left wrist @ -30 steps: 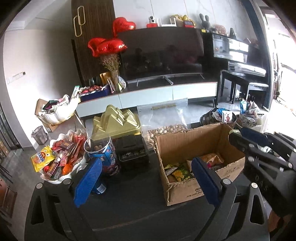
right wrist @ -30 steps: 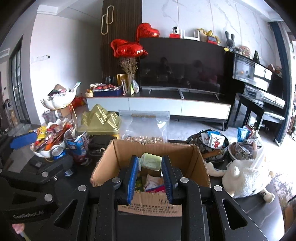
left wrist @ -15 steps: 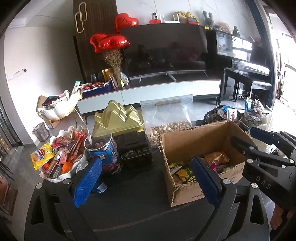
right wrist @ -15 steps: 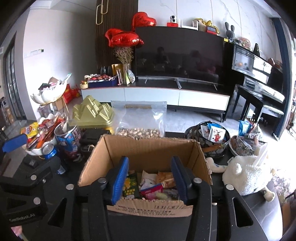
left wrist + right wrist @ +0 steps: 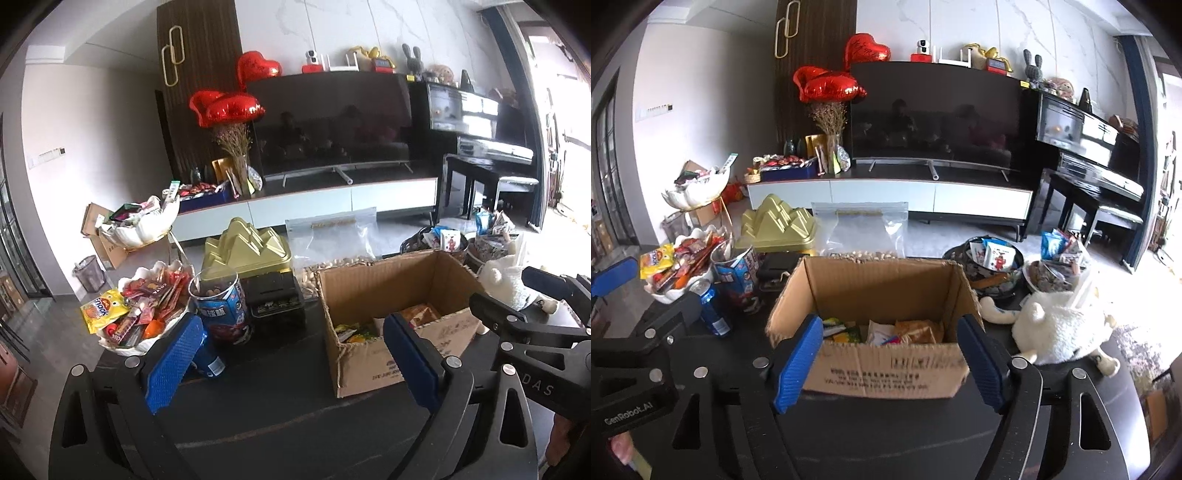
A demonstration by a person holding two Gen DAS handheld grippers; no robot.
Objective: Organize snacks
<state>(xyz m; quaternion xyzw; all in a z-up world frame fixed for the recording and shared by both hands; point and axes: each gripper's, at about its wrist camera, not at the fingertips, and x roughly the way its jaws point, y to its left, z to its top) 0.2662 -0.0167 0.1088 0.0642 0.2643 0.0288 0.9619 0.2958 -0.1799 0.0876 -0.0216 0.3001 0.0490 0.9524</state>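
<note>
Holding nothing, right gripper (image 5: pixel 888 358), jaws just spread, frames the cardboard box (image 5: pixel 879 295) on the dark table (image 5: pixel 886 435), left gripper (image 5: pixel 291 354) likewise agape and empty; snack packets (image 5: pixel 916 330) inside look light, crinkly, crushable, best pinched at an edge.

Brown box (image 5: pixel 886 365) with dark print, red balloons (image 5: pixel 827 88), gold tin (image 5: pixel 775 225), white plush (image 5: pixel 1060 328), blue pads (image 5: pixel 796 365).

Daylight enters from the right, blown out white at that edge. Dark table (image 5: pixel 280 376) and television (image 5: pixel 938 114) show faint reflections. Heavy fisheye bending, black vignette corners. Slight motion blur on box (image 5: pixel 886 365) lettering.
</note>
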